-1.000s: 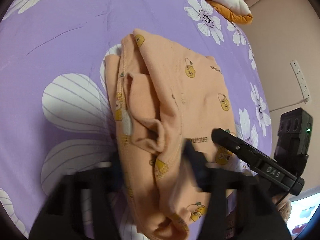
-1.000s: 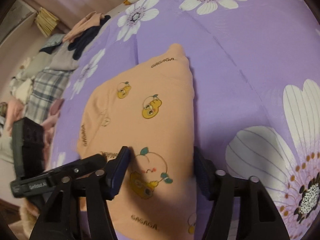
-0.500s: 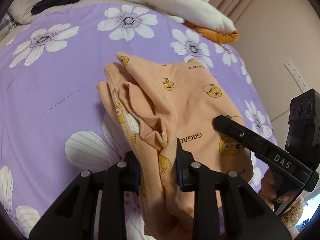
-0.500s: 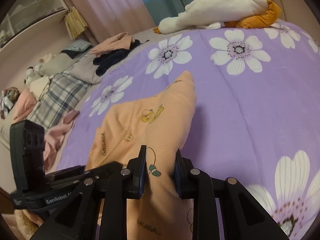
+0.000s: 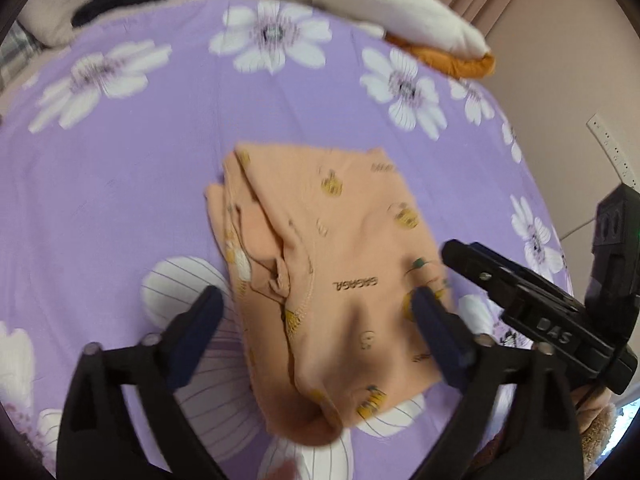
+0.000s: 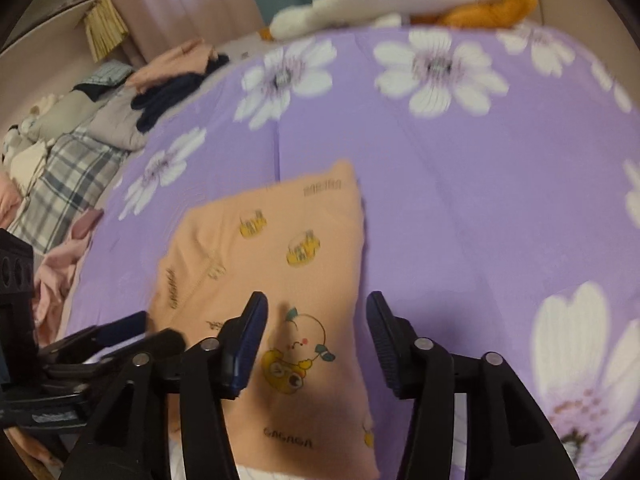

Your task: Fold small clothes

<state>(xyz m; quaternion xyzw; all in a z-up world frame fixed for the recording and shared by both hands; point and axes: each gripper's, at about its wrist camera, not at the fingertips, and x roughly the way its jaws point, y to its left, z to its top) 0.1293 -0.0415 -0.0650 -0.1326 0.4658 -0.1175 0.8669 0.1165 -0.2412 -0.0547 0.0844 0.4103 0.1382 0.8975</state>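
My left gripper [image 5: 320, 336] and right gripper [image 6: 316, 344], jaws opening, pads clear of the cloth. Beneath them the folded peach garment [image 5: 340, 248] lies released on the purple flowered bedspread [image 5: 120, 184], loose layers at its left edge. Far right: a white and orange plush toy [image 5: 400, 12].

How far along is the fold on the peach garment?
Done: the peach garment lies folded into a compact block on the purple bedspread. In hand: nothing; the left gripper and right gripper are opening, pads clear of the cloth. Left: the clothes pile beside the bedspread, apparently unfolded.
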